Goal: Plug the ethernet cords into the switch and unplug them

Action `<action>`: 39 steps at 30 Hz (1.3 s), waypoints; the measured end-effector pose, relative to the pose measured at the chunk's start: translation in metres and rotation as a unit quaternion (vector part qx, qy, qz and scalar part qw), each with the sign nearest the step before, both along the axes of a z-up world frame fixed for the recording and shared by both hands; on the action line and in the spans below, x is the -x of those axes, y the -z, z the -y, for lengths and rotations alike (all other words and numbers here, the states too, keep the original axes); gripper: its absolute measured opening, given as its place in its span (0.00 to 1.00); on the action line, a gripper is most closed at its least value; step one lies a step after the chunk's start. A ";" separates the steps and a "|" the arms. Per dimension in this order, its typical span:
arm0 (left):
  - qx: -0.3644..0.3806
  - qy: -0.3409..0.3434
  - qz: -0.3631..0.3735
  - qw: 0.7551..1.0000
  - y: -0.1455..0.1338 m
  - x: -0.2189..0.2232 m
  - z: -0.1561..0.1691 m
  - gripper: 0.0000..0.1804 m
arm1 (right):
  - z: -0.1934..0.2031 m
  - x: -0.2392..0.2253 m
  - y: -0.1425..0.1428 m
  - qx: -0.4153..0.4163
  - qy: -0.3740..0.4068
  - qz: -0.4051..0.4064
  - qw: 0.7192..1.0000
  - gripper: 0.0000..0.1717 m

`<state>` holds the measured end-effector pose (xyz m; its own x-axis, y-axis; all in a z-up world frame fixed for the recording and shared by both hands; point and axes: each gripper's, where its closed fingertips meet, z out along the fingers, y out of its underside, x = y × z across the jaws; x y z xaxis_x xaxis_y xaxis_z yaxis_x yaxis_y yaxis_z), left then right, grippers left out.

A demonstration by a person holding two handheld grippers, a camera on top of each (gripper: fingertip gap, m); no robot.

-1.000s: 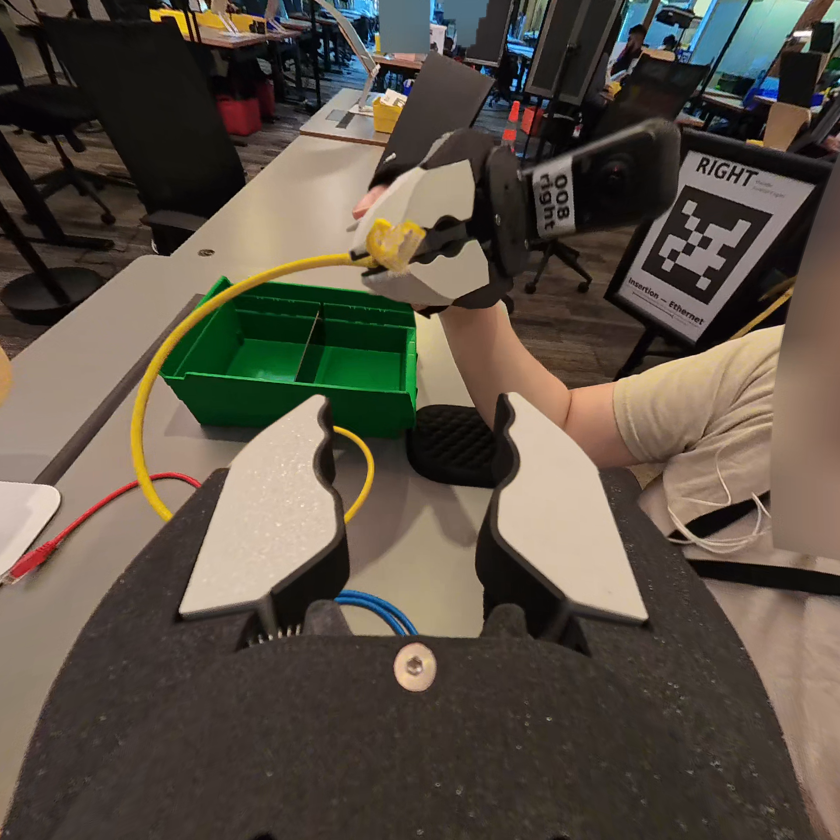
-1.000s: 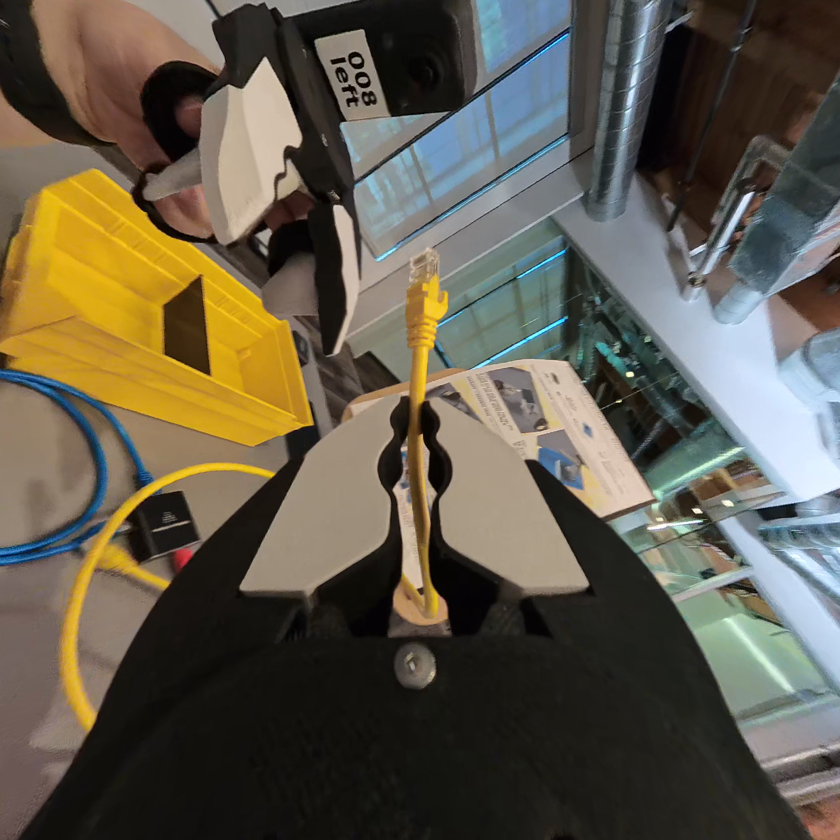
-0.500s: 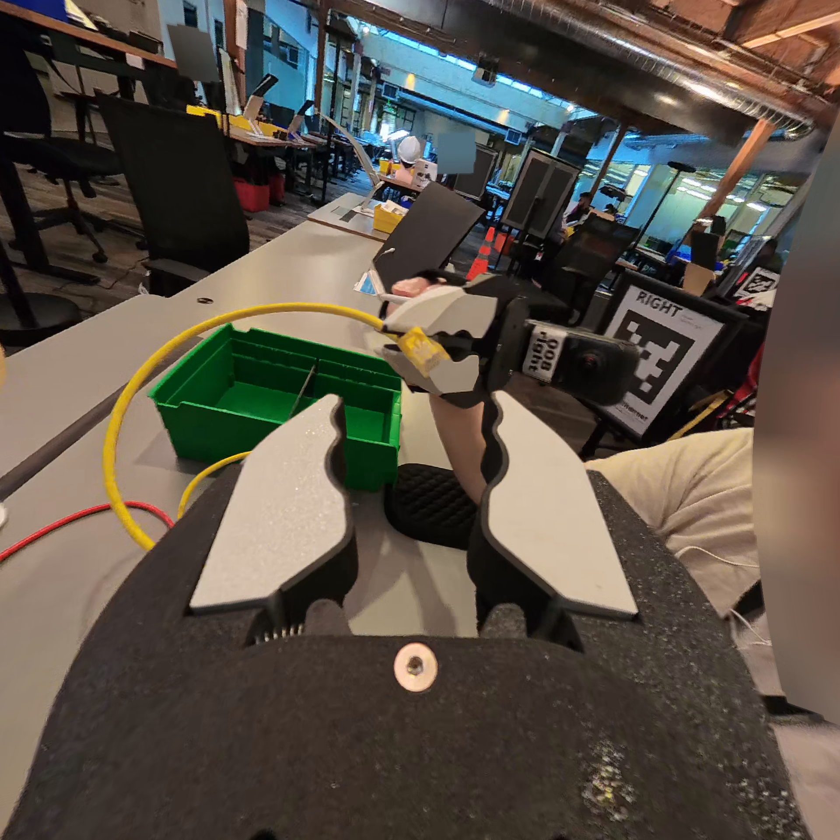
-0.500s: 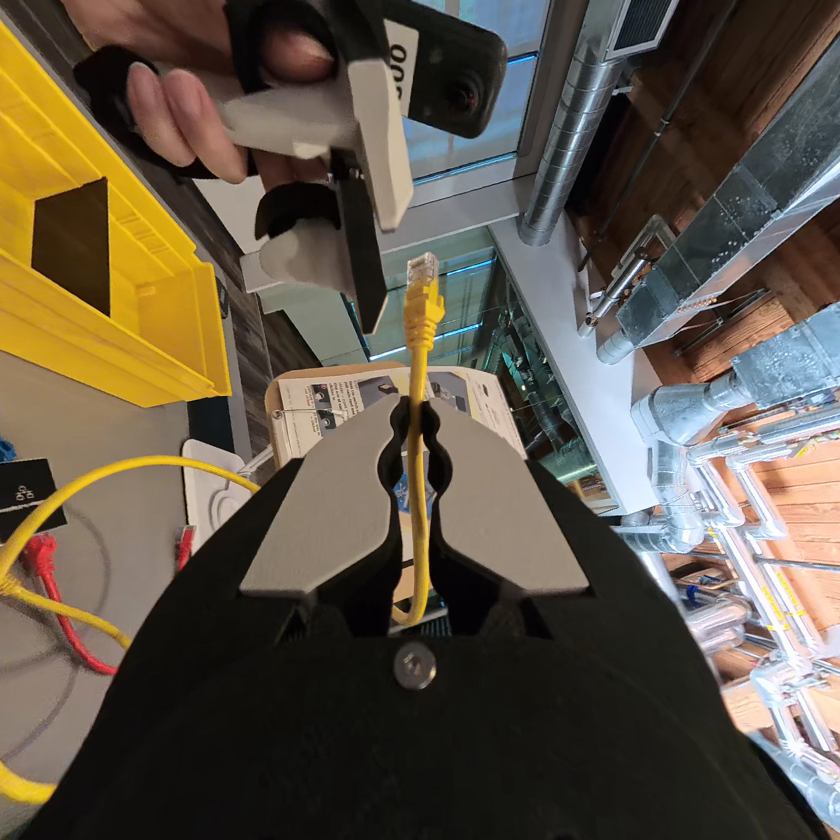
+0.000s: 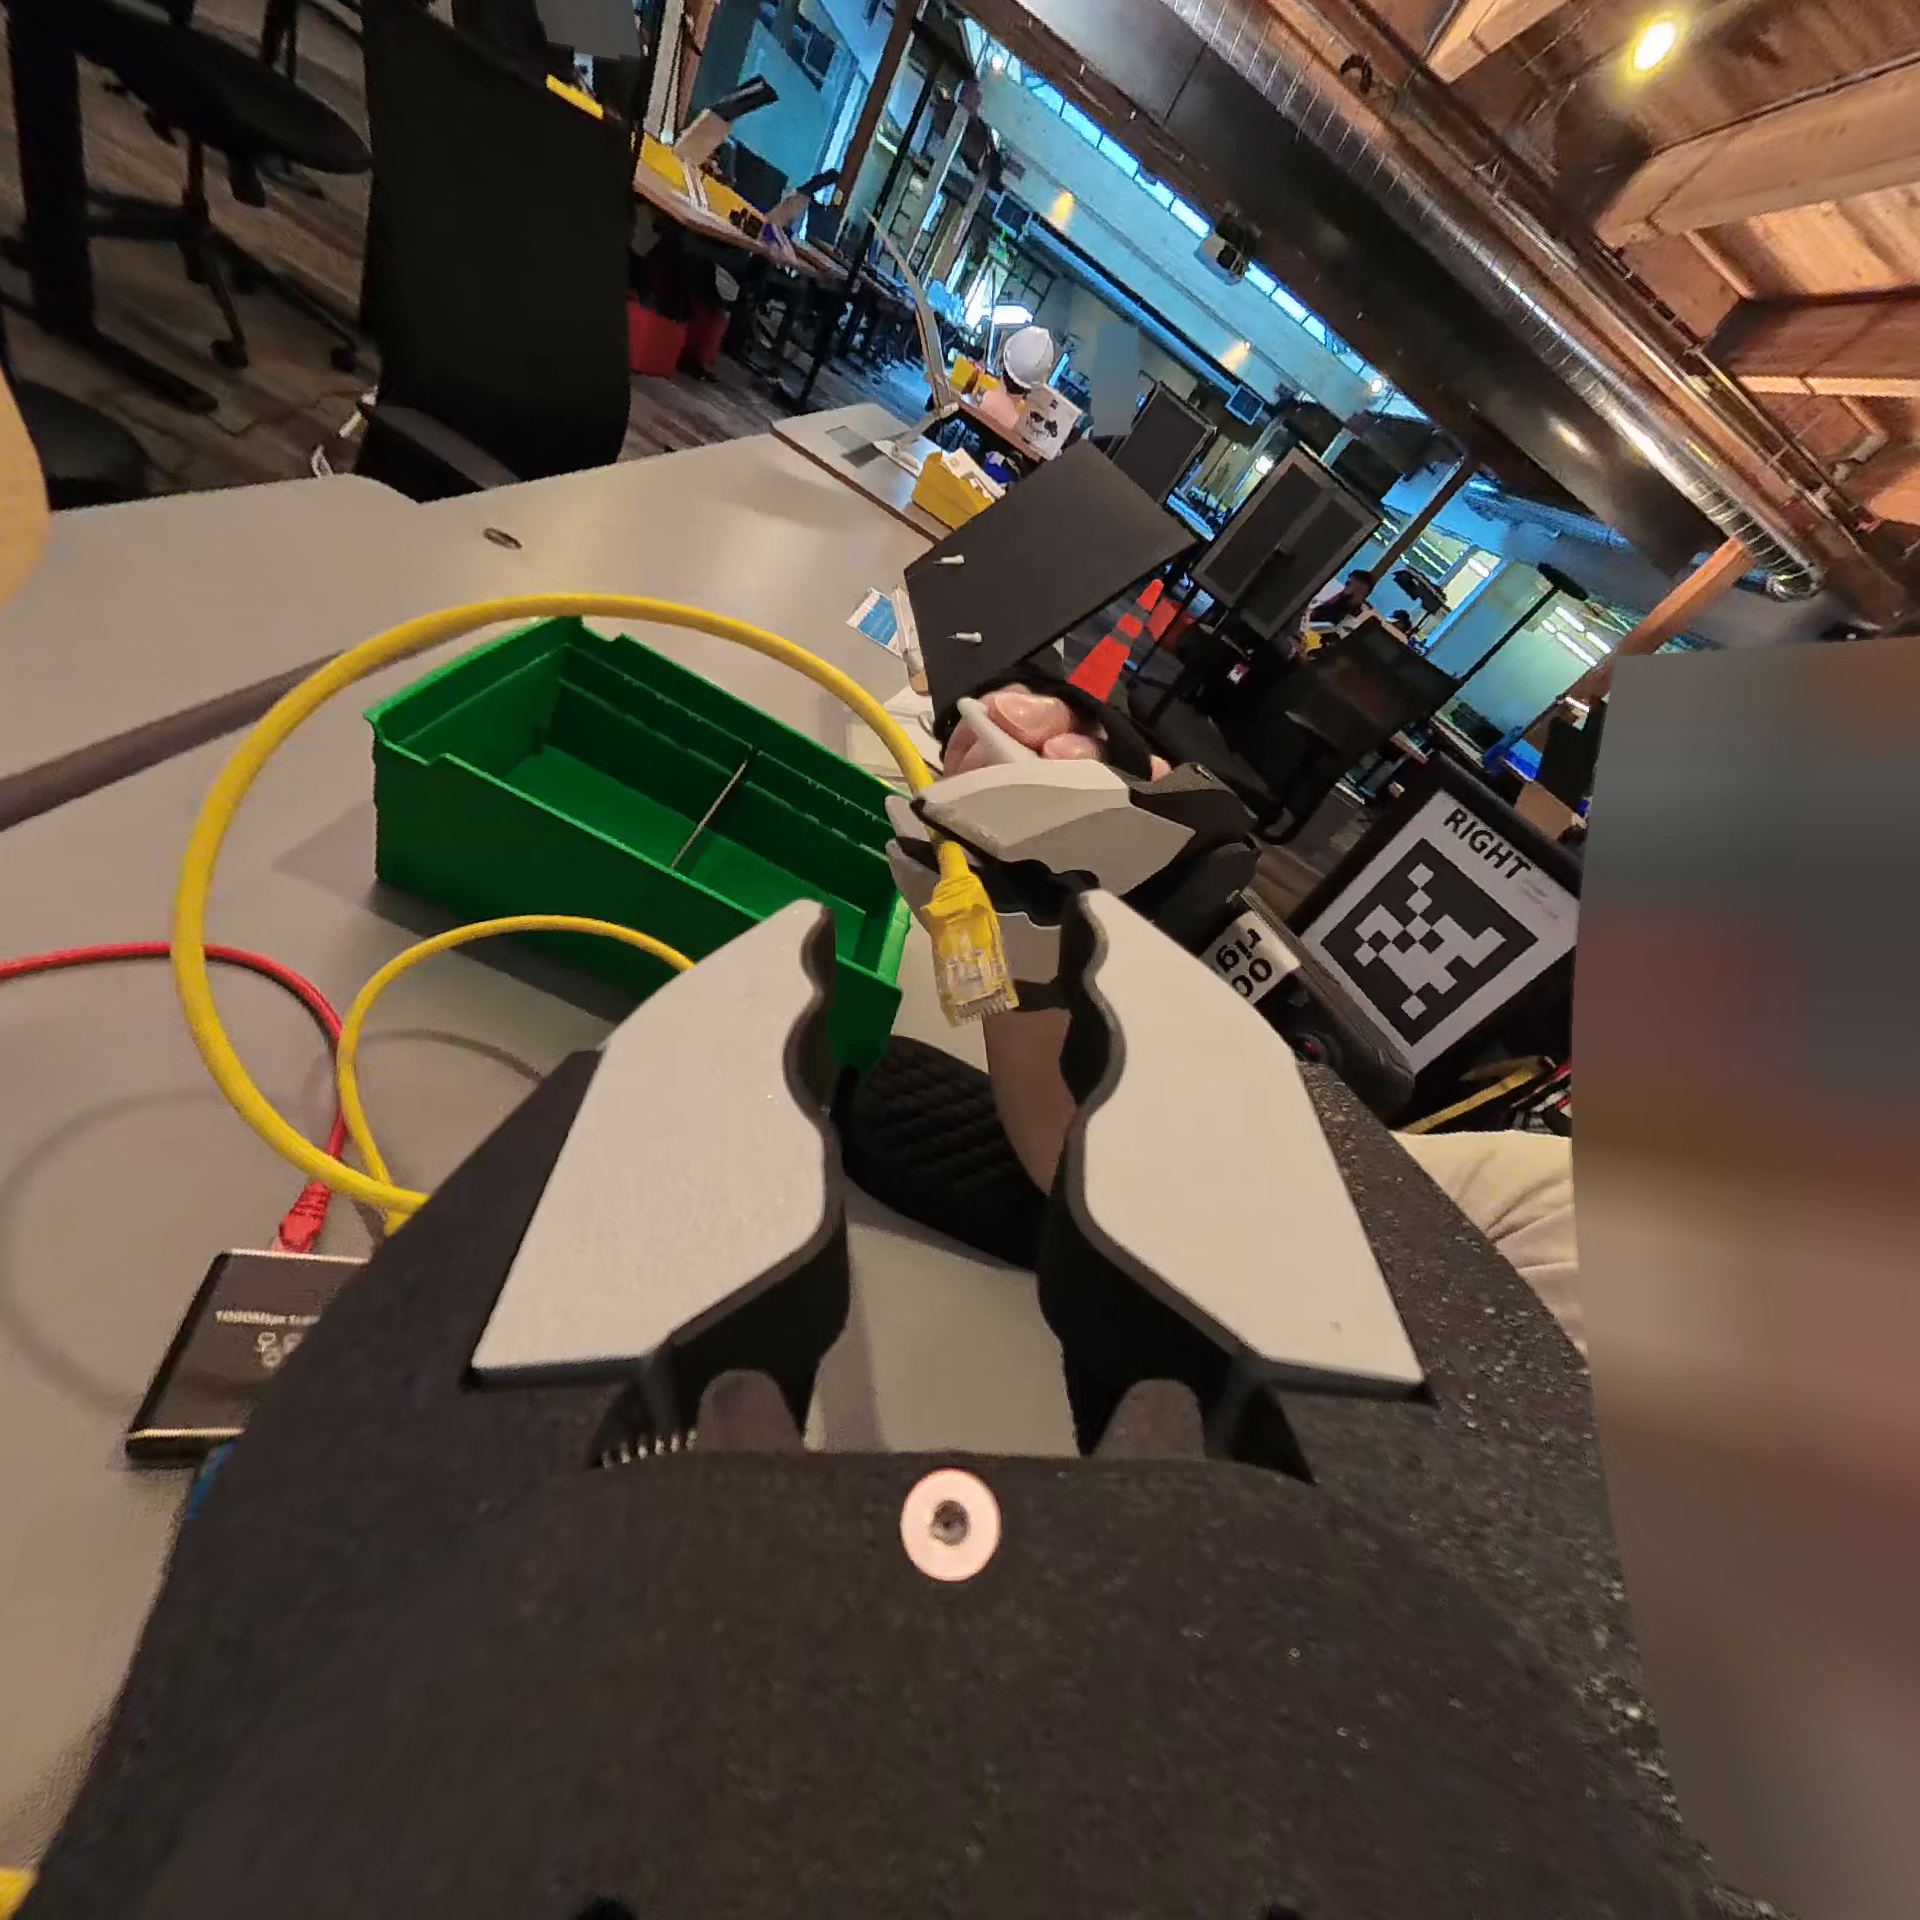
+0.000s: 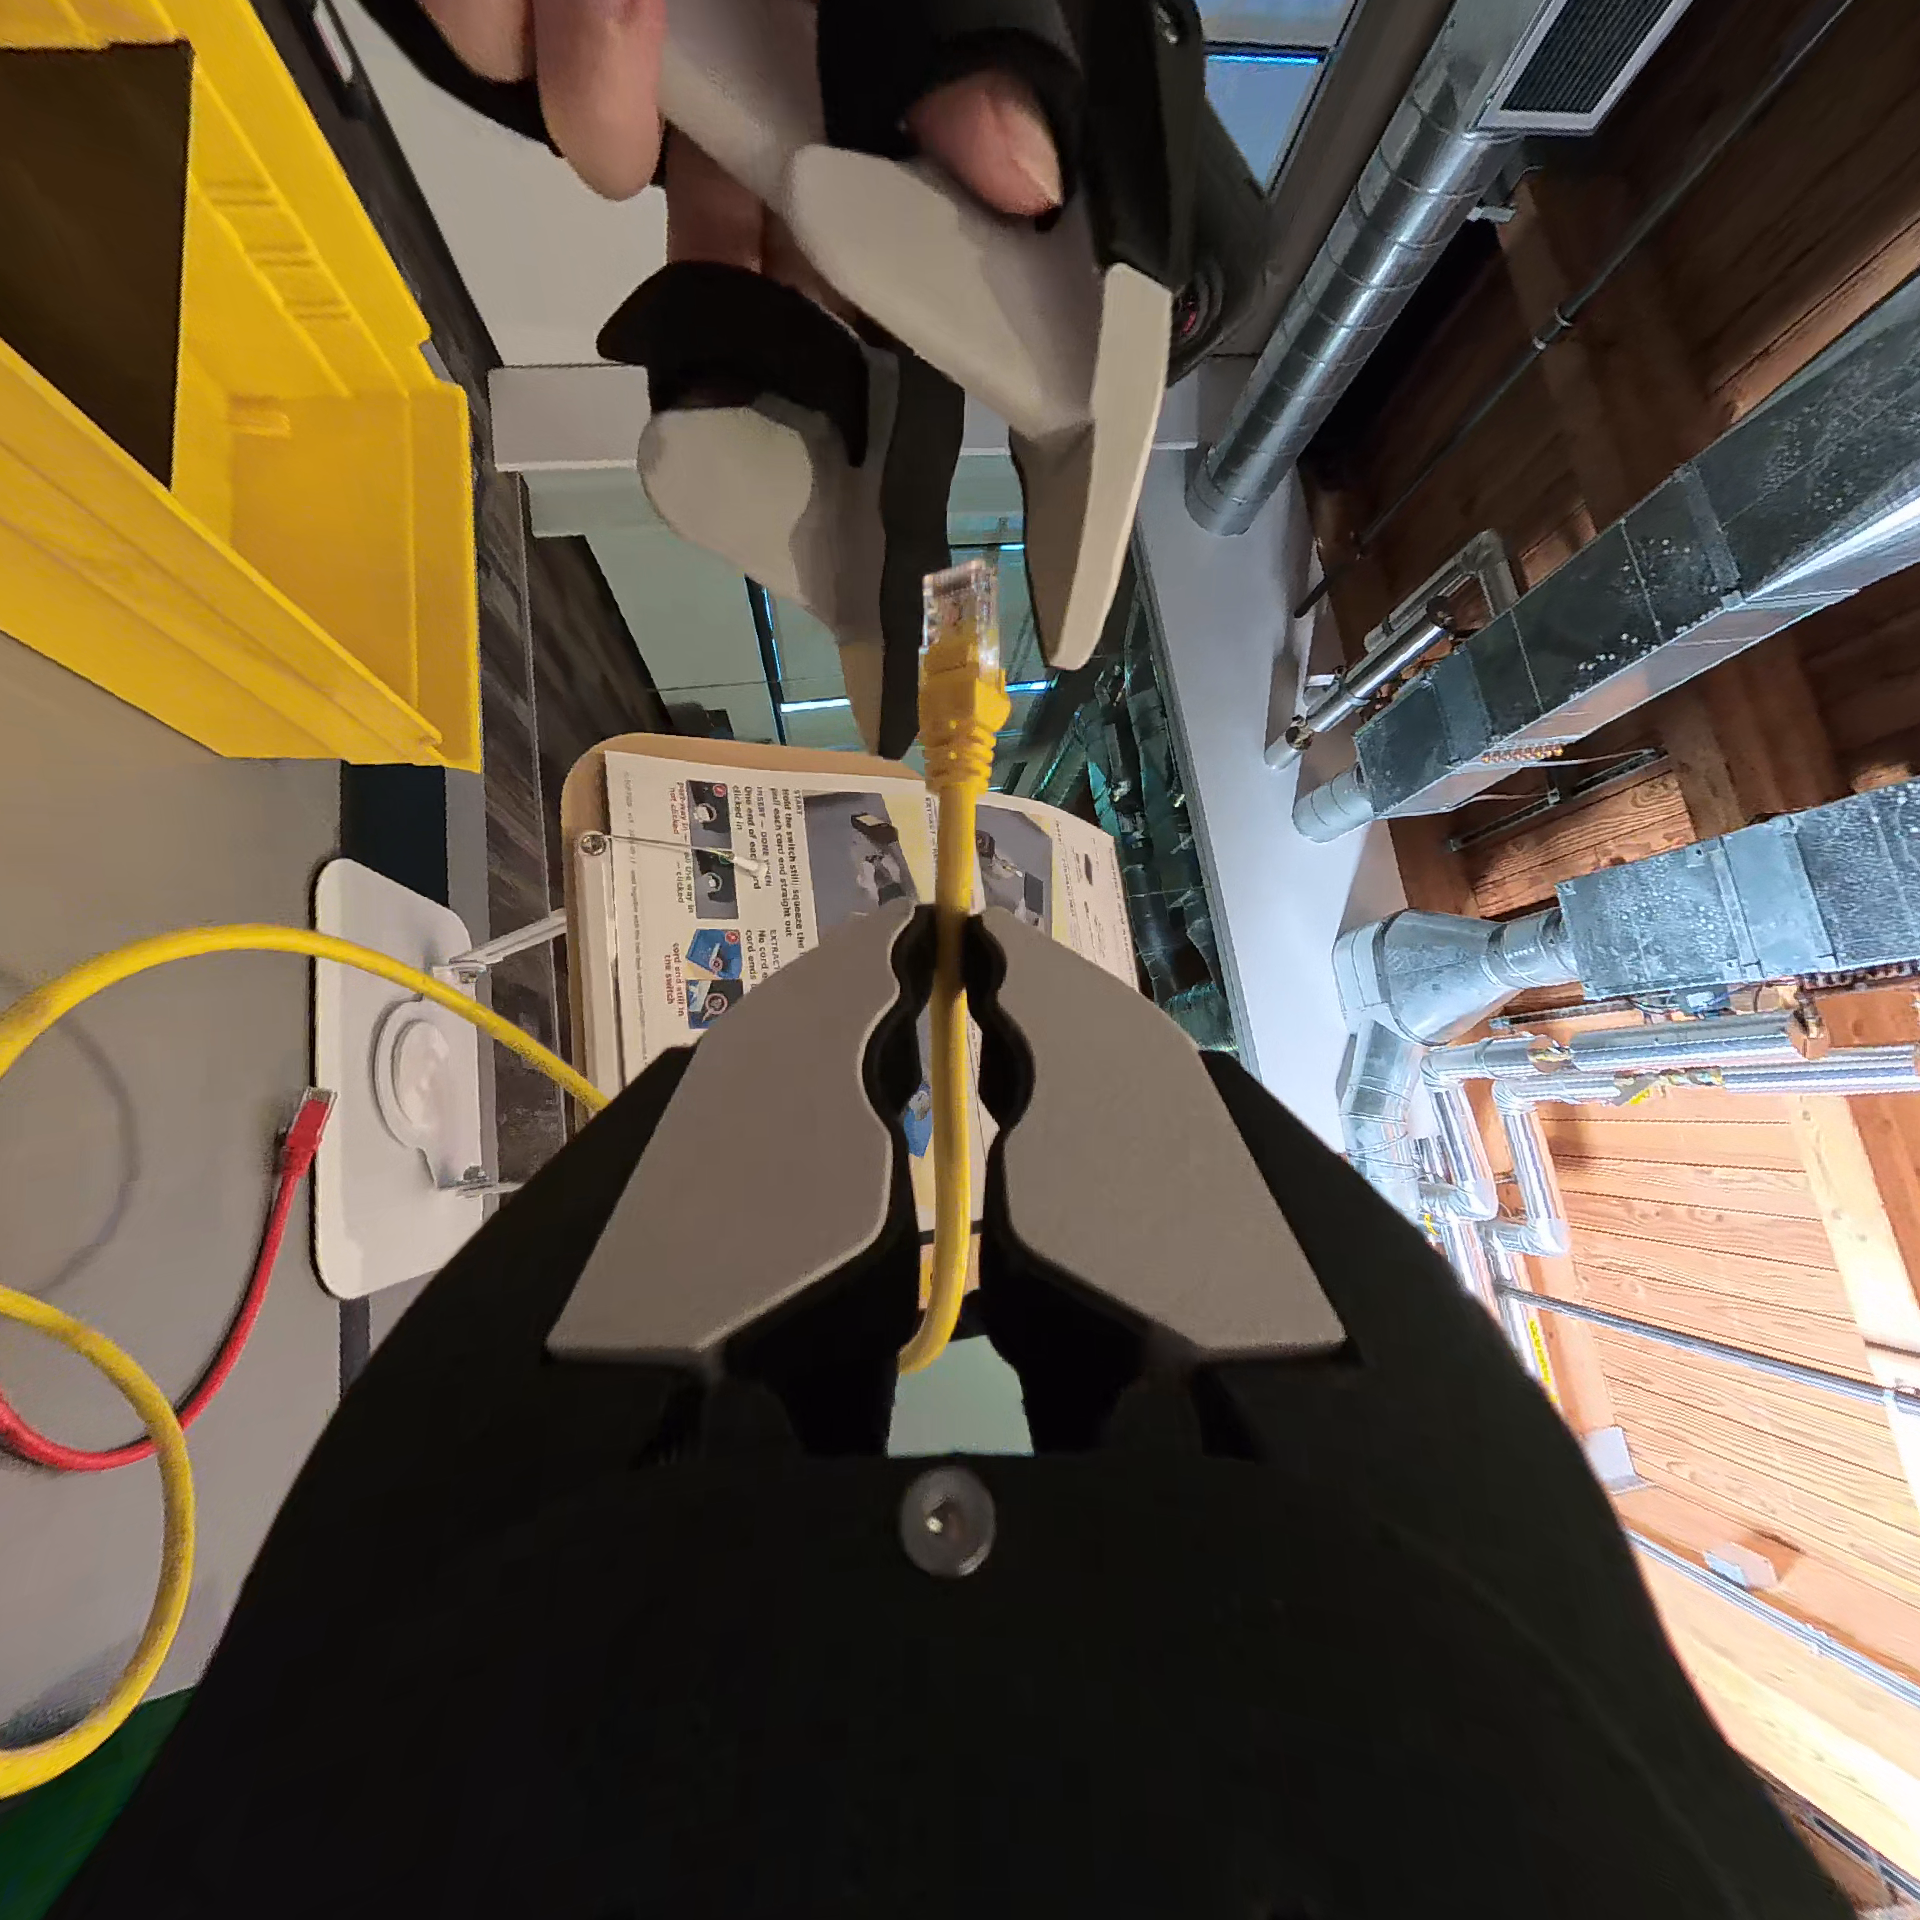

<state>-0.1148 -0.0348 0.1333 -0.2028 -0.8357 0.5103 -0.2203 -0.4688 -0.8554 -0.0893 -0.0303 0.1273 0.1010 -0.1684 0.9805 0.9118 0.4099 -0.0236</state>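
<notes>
Handover of yellow cord [image 6: 951, 1039] plug [image 5: 966, 951] in mid-air, above the table [image 5: 260, 561].
Right tongs [image 6: 940, 920] clamped on the cord; left tongs [image 5: 951, 935] apart, flanking the plug. Risk: misaligned closure, twisted plug, slipped cord; switch [image 5: 249, 1340] unreached.

A white sign [image 5: 1444, 925] is carrying bold black lettering above a checkered marker, with a lettered white sticker [image 5: 1247, 961] showing just beside it. Small white print is showing on the black switch [image 5: 249, 1351], while an illustrated instruction sheet [image 6: 727, 914] is displaying columns of fine text.
</notes>
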 end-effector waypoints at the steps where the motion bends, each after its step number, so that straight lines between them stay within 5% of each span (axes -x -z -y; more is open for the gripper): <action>1: 0.002 0.002 -0.006 1.000 0.002 0.000 0.000 0.22 | -0.001 0.000 0.002 0.001 0.002 0.002 1.000 0.04; 5: -0.003 -0.003 -0.024 1.000 0.010 -0.003 -0.003 0.21 | -0.004 0.001 0.004 0.003 0.004 0.002 1.000 0.04; 9: 0.003 0.016 -0.034 0.999 0.015 -0.004 0.000 0.08 | -0.006 0.000 0.006 0.006 0.009 0.006 1.000 0.04; 15: -0.022 0.017 -0.027 0.999 0.015 -0.005 -0.004 0.07 | -0.009 0.001 0.006 0.000 0.004 -0.001 1.000 0.04; 22: -0.098 -0.019 -0.034 0.994 0.018 -0.004 -0.017 0.07 | -0.006 0.008 0.010 0.160 -0.103 -0.153 0.970 0.10; 24: -0.099 -0.018 -0.025 0.995 0.015 -0.001 -0.020 0.07 | 0.012 0.024 0.014 0.288 -0.192 -0.215 0.913 0.07; 28: -0.135 -0.017 0.005 0.991 0.004 0.009 -0.023 0.08 | 0.041 0.055 0.018 0.553 -0.362 -0.358 0.660 0.11; 31: -0.169 -0.008 0.024 0.985 -0.004 0.016 -0.017 0.08 | 0.005 0.049 0.025 0.544 -0.376 -0.448 0.602 0.18; 35: -0.213 0.017 0.026 0.977 -0.004 0.016 -0.002 0.08 | 0.001 0.027 -0.010 0.466 -0.510 -0.550 0.469 0.17; 39: -0.264 0.035 0.000 0.964 0.009 0.008 0.006 0.08 | 0.008 0.030 -0.002 0.495 -0.507 -0.515 0.481 0.08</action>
<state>-0.1231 -0.0410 0.1248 -0.2677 -0.9634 0.0169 -0.2348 0.0482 -0.9708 -0.1197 -0.0384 0.1292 0.1575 0.9789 -0.1301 -0.4511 -0.0458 -0.8913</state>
